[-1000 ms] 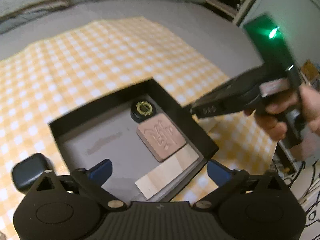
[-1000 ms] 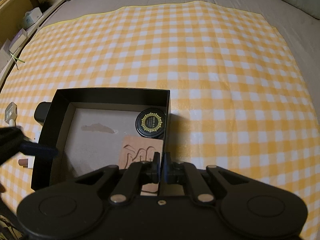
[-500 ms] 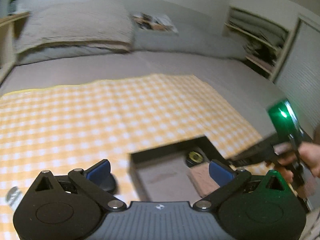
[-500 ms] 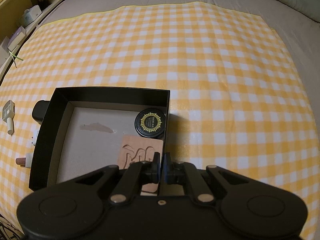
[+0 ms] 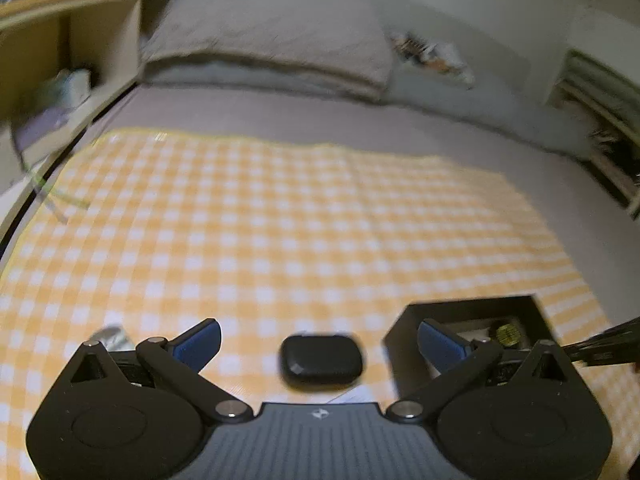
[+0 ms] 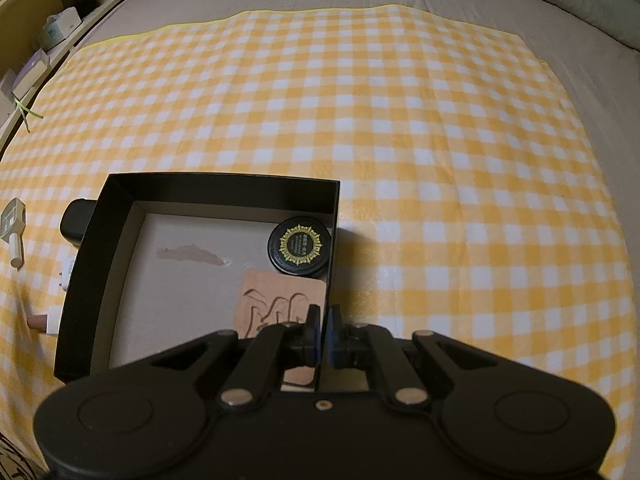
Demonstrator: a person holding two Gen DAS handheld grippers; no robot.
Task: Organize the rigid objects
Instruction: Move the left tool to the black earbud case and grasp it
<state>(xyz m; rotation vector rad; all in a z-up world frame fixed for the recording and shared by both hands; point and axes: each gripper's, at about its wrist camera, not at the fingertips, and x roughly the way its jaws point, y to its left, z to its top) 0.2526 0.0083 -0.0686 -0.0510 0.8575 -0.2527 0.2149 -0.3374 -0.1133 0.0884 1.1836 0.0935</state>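
Observation:
A black open box (image 6: 120, 216) lies on the yellow checked cloth (image 6: 360, 100). Inside it are a round black tin with a gold emblem (image 6: 301, 246) and a carved wooden tile (image 6: 276, 304). My right gripper (image 6: 323, 320) is shut on the box's right wall near its front corner. My left gripper (image 5: 318, 340) is open and empty, left of the box (image 5: 460, 308), with a black rounded case (image 5: 322, 362) on the cloth between its fingers. The same case (image 6: 78, 220) shows at the box's left side in the right wrist view.
A small white stamp-like piece (image 6: 12, 228), a white plug-like item (image 6: 66, 274) and a small pink-ended stick (image 6: 40, 322) lie on the cloth left of the box. A silvery object (image 5: 112, 338) lies by my left finger. Pillows (image 5: 272, 36) and shelves (image 5: 60, 48) stand beyond.
My left gripper has swung away from above the box to the left and levelled out, now facing the black case. The right gripper has stayed shut on the box wall.

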